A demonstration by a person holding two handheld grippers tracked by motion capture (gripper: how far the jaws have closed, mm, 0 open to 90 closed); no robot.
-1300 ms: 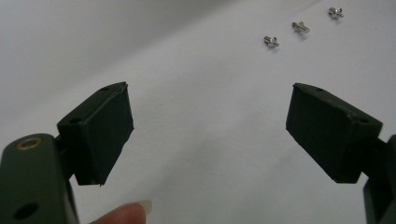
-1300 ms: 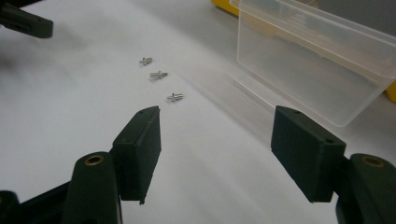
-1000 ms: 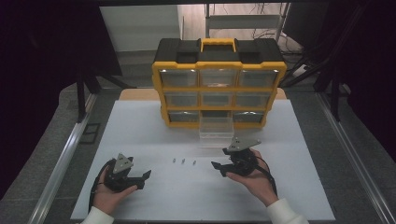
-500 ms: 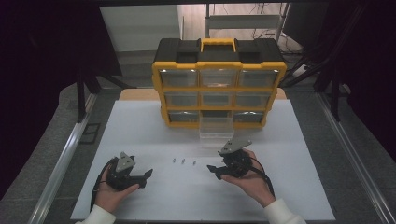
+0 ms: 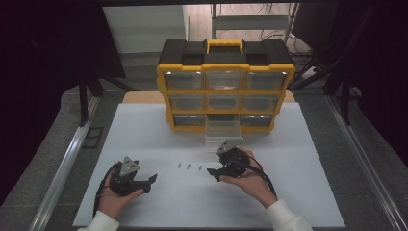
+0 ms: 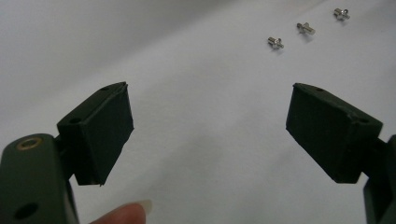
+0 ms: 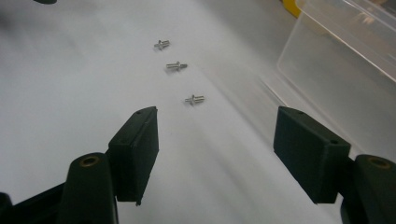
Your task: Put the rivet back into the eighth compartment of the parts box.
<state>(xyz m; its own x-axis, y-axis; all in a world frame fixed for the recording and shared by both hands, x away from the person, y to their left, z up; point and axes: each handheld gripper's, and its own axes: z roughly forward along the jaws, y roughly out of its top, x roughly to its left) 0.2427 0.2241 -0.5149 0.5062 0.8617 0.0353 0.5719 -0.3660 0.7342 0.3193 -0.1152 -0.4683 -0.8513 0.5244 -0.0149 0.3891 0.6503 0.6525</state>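
Note:
Three small metal screws [image 5: 189, 167] lie in a row on the white table top [image 5: 159, 134], between my two grippers. My left gripper [image 5: 148, 183] is held low at the front left and points right toward them; its jaws stand wide open and empty [image 6: 209, 100], with the screws [image 6: 306, 28] farther off at the upper right. My right gripper [image 5: 214, 174] is just right of the row, open and empty [image 7: 217, 116]. The nearest screw [image 7: 194, 99] lies just ahead of its jaws.
A yellow and black drawer organizer [image 5: 223, 91] stands at the back of the table. Its bottom middle clear drawer [image 5: 221, 132] is pulled out, and in the right gripper view the clear drawer [image 7: 345, 60] sits close on the right. A fingertip [image 6: 126, 214] shows below the left jaw.
My right gripper has moved left and a little toward the person, closer to the screws. The left gripper has hardly shifted.

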